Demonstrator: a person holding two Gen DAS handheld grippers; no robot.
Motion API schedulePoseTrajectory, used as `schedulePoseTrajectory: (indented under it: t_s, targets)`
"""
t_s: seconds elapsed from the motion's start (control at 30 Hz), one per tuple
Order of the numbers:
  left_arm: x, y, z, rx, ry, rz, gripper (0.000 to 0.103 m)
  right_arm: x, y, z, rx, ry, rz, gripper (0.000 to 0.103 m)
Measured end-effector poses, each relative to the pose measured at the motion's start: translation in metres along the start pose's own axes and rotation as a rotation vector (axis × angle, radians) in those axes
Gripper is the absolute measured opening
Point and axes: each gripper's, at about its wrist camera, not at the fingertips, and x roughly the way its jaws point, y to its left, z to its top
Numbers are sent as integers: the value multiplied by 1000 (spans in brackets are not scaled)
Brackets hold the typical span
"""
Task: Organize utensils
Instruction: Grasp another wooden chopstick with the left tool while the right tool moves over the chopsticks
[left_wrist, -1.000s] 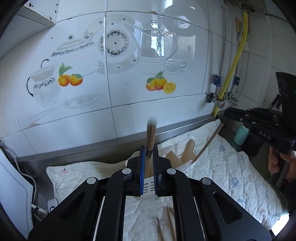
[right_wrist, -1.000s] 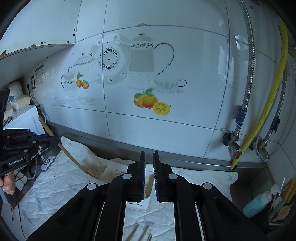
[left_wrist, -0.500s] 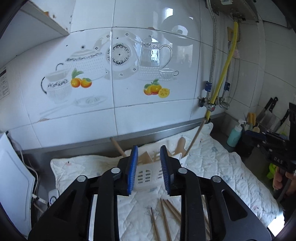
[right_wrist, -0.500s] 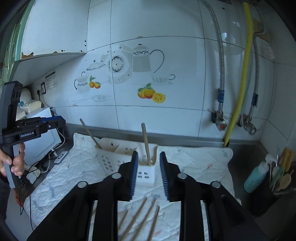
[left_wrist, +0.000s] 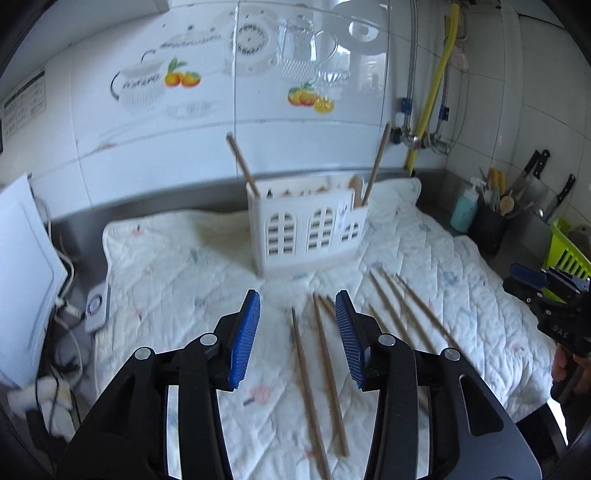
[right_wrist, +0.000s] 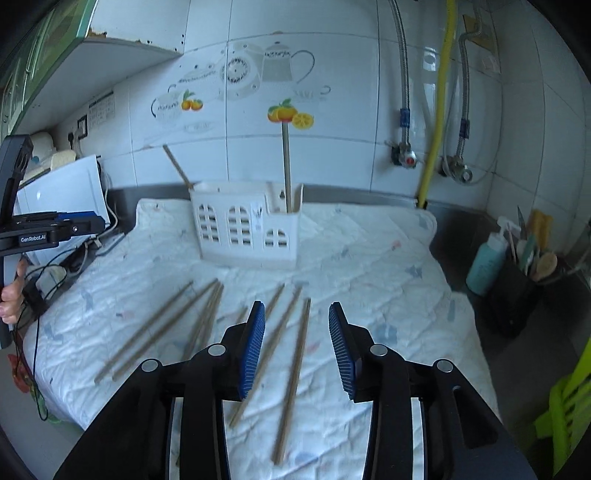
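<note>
A white plastic utensil holder (left_wrist: 308, 229) (right_wrist: 245, 229) stands on the quilted white cloth near the wall. Wooden chopsticks (left_wrist: 243, 164) (right_wrist: 286, 166) stick up out of it, beside a wooden spoon (left_wrist: 356, 186). Several loose wooden chopsticks (left_wrist: 319, 365) (right_wrist: 291, 369) lie on the cloth in front of the holder. My left gripper (left_wrist: 297, 332) is open and empty, above the loose chopsticks. My right gripper (right_wrist: 297, 343) is open and empty, above other loose chopsticks. Each gripper shows at the edge of the other's view.
A white appliance (left_wrist: 22, 280) and cables (left_wrist: 66, 314) sit left of the cloth. At the right are a teal bottle (right_wrist: 485, 258), a black caddy of utensils (right_wrist: 517, 291), knives (left_wrist: 535, 166) and a green rack (left_wrist: 565, 254). Pipes (right_wrist: 439, 96) run down the tiled wall.
Both grippers have pulled back from the holder and opened wide. The left one let go of the chopsticks it held over the holder; they now stand in it.
</note>
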Motion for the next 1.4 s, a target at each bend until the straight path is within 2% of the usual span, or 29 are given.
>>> schedulePoseTrajectory:
  t_s: [0.13,0.23,0.37,0.6,0.83,0.93,1.0,1.4]
  targets:
    - [8,3,-40,-36,61,-4,43,3,1,-29,46,29,1,35]
    - [15,-1,-66,-27,102,10,43,7,3,-49,53,56,-16,35]
    - [29,-6,-95,-33,161,-8,42,13,2,-68,86,85,-17,35]
    - [54,-10,-129,-47,236,-26,26,21,1,-82,107,119,-13,35]
    - [58,-13,-136,-34,208,4,17,31,-2,-89,127,148,-7,35]
    - [58,-17,-135,-7,196,39,9,34,0,-92,127,156,-5,35]
    - [59,-16,-133,-25,192,51,5,37,1,-95,124,163,-5,33]
    - [62,-4,-132,-112,189,10,5,58,3,-101,131,191,-9,22]
